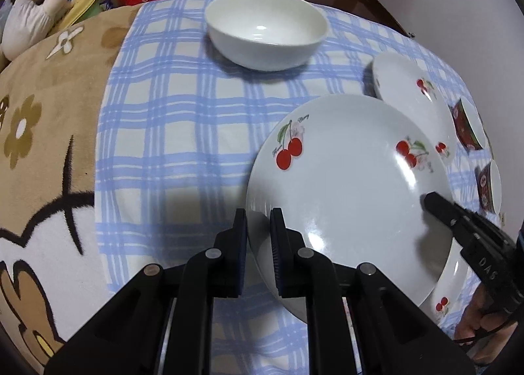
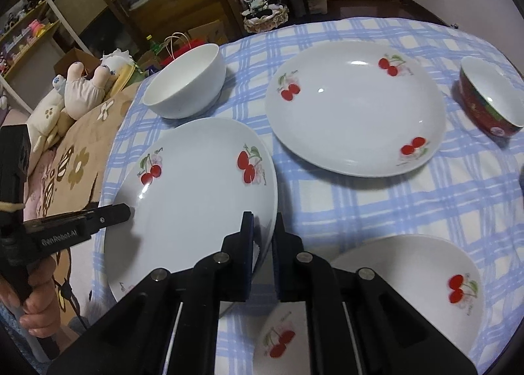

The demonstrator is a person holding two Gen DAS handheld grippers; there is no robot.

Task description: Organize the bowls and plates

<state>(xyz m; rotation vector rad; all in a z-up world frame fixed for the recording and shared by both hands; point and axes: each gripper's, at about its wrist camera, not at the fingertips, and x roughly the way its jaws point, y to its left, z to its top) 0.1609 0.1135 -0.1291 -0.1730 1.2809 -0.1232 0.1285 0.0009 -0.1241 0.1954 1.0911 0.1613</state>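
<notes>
cherry plate lower left of right view, lifted off checked cloth | we clamp its rim with left gripper and right gripper, both clenched | risk: uneven lift tilts it, slips onto lower plate

white cherry-print plate; blue-checked cloth

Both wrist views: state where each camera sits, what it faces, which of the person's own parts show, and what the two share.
Left wrist: sits on the left claw, looking steeply down at the held white cherry-print plate; right claw and fingers of a hand show.
Right wrist: sits on the right claw, facing down on the same plate's opposite rim; left claw and hand show.
Shared: that plate, plain white bowl, blue checked cloth.
</notes>
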